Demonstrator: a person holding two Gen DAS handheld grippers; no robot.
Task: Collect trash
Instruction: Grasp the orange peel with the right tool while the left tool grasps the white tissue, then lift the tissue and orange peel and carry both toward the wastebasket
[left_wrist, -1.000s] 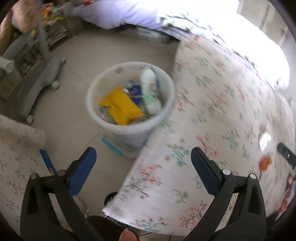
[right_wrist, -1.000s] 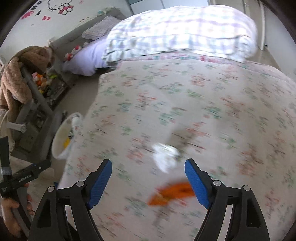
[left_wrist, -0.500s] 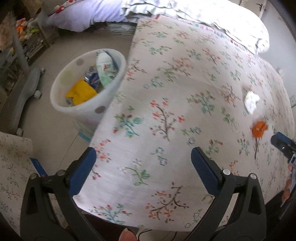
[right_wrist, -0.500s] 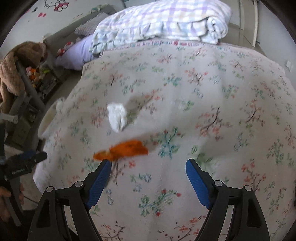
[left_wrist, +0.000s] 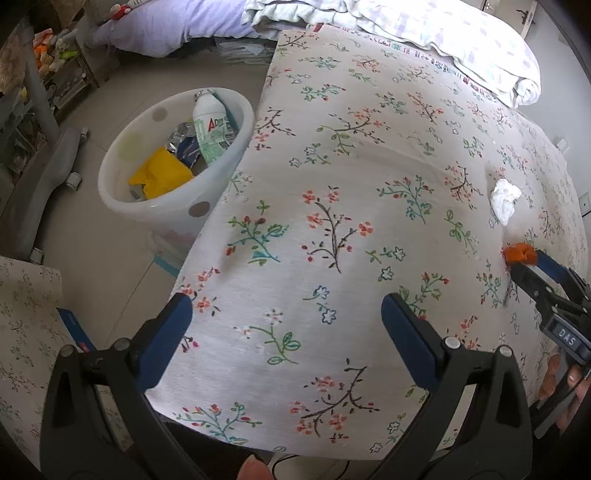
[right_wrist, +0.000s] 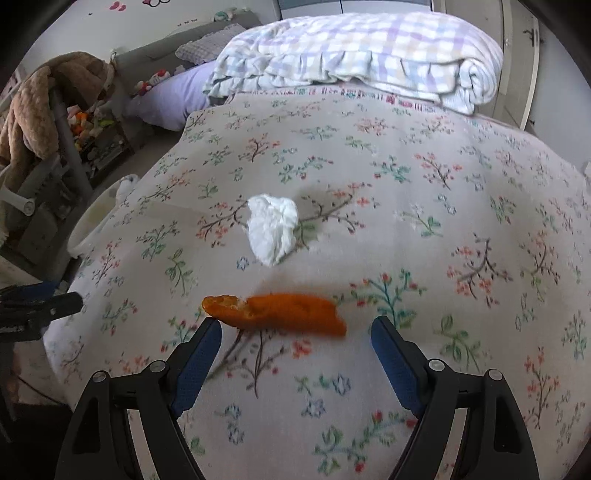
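change: right gripper (right_wrist: 295, 332) has come closer; orange peel (right_wrist: 275, 314) now sits just ahead of its wide-apart jaws, not gripped
left gripper (left_wrist: 286, 317): jaws apart, empty, over floral bedspread (left_wrist: 351, 166)
tissue (right_wrist: 273, 229): crumpled, on bedspread just beyond peel
bin (left_wrist: 122, 192): on floor beside bed, holds bottle (left_wrist: 212, 129), yellow wrapper (left_wrist: 159, 177)
far end: folded plaid quilt (right_wrist: 354, 55)
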